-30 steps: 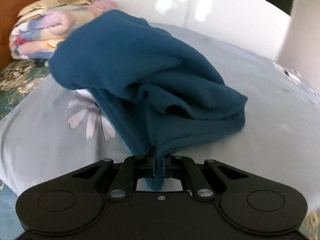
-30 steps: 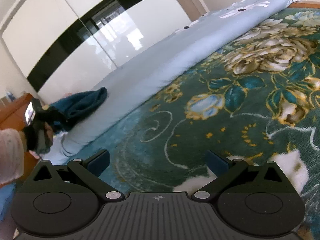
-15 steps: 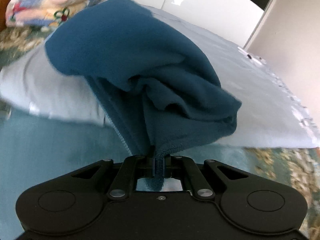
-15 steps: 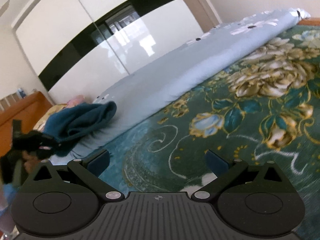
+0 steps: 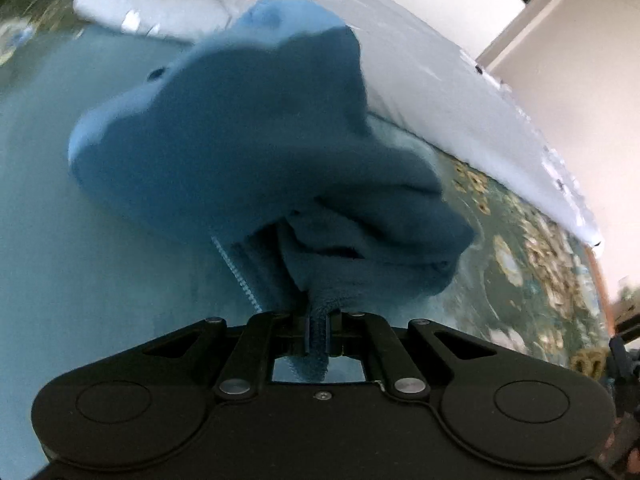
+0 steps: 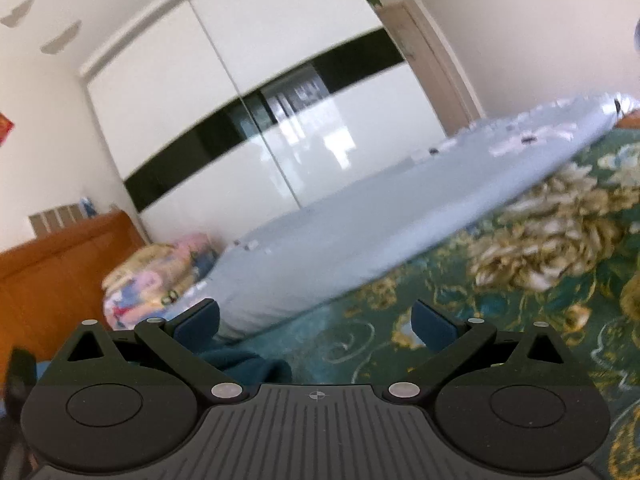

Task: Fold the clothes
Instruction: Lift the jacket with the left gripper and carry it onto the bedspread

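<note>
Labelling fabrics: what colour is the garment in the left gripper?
Plain teal-blue fleece garment, clearest in the left wrist view, pinched by the left gripper.

Left gripper [image 5: 317, 334] angled downward, fingers pinched together — right gripper [image 6: 316, 320] near level, fingers spread wide.

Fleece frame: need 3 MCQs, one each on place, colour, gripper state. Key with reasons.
1. Where is the grey quilt relative to the fleece in the left wrist view?
A. behind it
B. under the gripper
C. not in view

2. What colour is the fleece?
A. red
B. blue
C. white

3. How does the right gripper stand?
A. shut on the fleece
B. shut on nothing
C. open

Key: 1 A, the quilt runs along the bed beyond the fleece. 2 B, the cloth pinched in the left gripper is plainly blue. 3 C, its fingers stand wide apart with nothing between them.
</note>
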Demonstrator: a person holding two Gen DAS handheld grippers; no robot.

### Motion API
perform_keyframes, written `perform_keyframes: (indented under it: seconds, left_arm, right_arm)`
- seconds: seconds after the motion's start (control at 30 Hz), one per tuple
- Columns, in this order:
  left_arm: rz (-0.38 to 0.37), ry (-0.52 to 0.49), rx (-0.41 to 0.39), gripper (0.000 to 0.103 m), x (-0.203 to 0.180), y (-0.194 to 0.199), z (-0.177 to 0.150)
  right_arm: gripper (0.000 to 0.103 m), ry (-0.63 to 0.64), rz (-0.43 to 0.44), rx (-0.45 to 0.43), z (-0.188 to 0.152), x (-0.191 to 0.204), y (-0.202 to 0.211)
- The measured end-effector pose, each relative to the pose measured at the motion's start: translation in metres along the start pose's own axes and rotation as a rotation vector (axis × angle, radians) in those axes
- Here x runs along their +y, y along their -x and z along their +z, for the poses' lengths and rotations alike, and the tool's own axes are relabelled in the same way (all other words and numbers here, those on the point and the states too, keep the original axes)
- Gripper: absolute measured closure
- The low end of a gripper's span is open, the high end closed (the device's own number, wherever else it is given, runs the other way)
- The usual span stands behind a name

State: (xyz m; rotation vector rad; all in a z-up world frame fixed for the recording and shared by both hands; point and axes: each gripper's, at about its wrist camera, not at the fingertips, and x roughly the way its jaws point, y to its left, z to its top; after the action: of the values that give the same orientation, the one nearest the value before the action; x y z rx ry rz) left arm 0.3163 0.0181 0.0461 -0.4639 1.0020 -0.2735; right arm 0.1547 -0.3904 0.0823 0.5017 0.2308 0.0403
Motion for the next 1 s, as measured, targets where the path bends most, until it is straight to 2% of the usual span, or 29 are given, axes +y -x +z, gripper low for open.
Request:
perform_keyframes:
  seconds: [0.1,0.2,0.3,0.4,0.53,0.67,0.8,0.9,1.0]
  left_arm:
    - [-0.009,0.042,-0.039,0.100,0.001,0.022,-0.035]
    - [-0.049,0.118,-0.069,0.100,0.002,0.043,-0.072]
    - [-0.052,0.138,-0.066,0.100,-0.004,0.061,-0.110]
    - [-0.071,0.170,-0.064,0.100,-0.005,0.080,-0.145]
    - [-0.075,0.163,-0.073,0.099,-0.003,0.103,-0.180]
    - [-0.079,0.147,-0.067,0.099,-0.006,0.120,-0.209]
    - [-0.045,0.097,-0.072,0.099,-0.010,0.127,-0.224]
    - [-0.036,0.113,-0.087,0.099,-0.004,0.126,-0.243]
    - [-0.050,0.138,-0.102,0.098,-0.001,0.120,-0.247]
  right_arm:
    - [0.000,0.024,0.021,-0.049,0.006,0.008,0.022]
    - [0.000,0.024,0.070,-0.074,0.010,0.017,0.039]
    - [0.000,0.017,0.121,-0.056,0.013,0.024,0.049]
    - [0.000,0.018,0.125,-0.033,0.013,0.029,0.059]
    - [0.000,0.049,0.102,0.020,0.007,0.035,0.072]
    - [0.000,0.048,0.054,0.073,-0.006,0.038,0.080]
    - [0.000,0.039,0.030,0.128,-0.024,0.042,0.084]
    - [0.000,0.052,0.019,0.160,-0.037,0.048,0.084]
    - [0.000,0.085,0.032,0.181,-0.046,0.057,0.080]
